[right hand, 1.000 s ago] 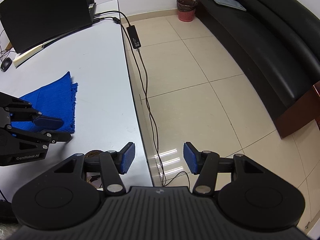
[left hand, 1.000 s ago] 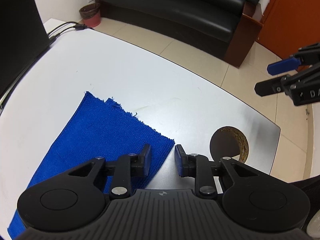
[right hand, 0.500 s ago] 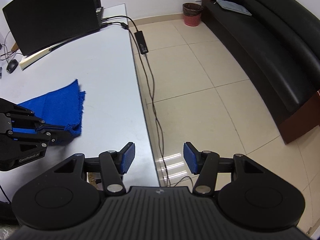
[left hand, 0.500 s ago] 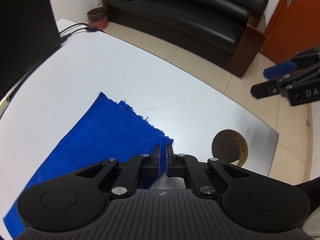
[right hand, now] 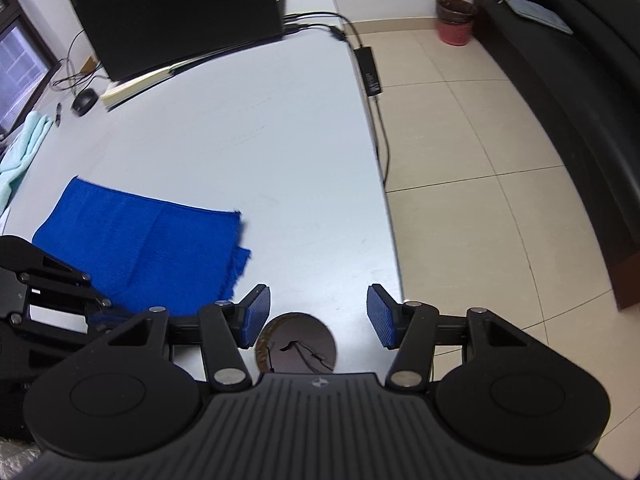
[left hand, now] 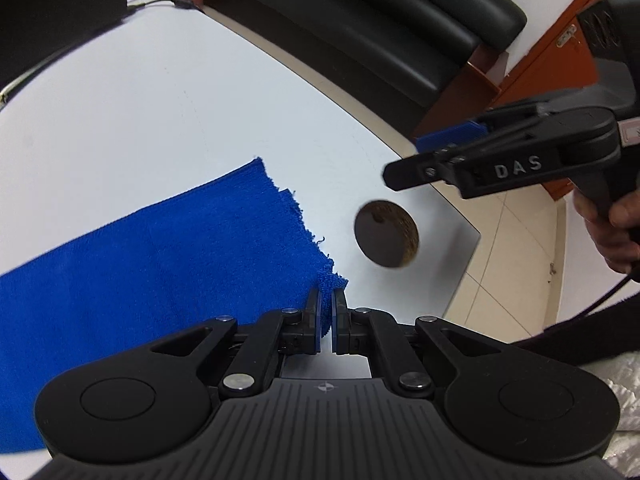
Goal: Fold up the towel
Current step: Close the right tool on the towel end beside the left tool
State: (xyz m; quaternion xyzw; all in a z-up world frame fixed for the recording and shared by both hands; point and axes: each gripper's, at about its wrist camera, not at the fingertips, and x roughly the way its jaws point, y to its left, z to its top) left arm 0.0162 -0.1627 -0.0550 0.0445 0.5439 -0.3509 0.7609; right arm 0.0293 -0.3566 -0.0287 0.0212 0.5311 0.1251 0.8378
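Observation:
A blue towel (left hand: 160, 256) lies folded on the white table (left hand: 168, 104); it also shows in the right wrist view (right hand: 140, 248). My left gripper (left hand: 326, 308) is shut on the towel's near right corner, with a tuft of cloth sticking out between the pads. My right gripper (right hand: 318, 318) is open and empty above the round cable hole (right hand: 298, 342), right of the towel. In the left wrist view the right gripper (left hand: 432, 156) hovers over the table's right edge, held by a hand.
A round cable hole (left hand: 386, 234) sits near the table's corner. A black monitor (right hand: 176, 12), a mouse (right hand: 84, 101) and a pale green cloth (right hand: 22, 144) lie at the far side. A cable with power brick (right hand: 370, 70) runs along the table edge. A black sofa (left hand: 384, 28) stands beyond.
My left gripper closed on the towel's corner and has pulled it; the towel now lies turned. My right gripper has swung left over the table near the cable hole.

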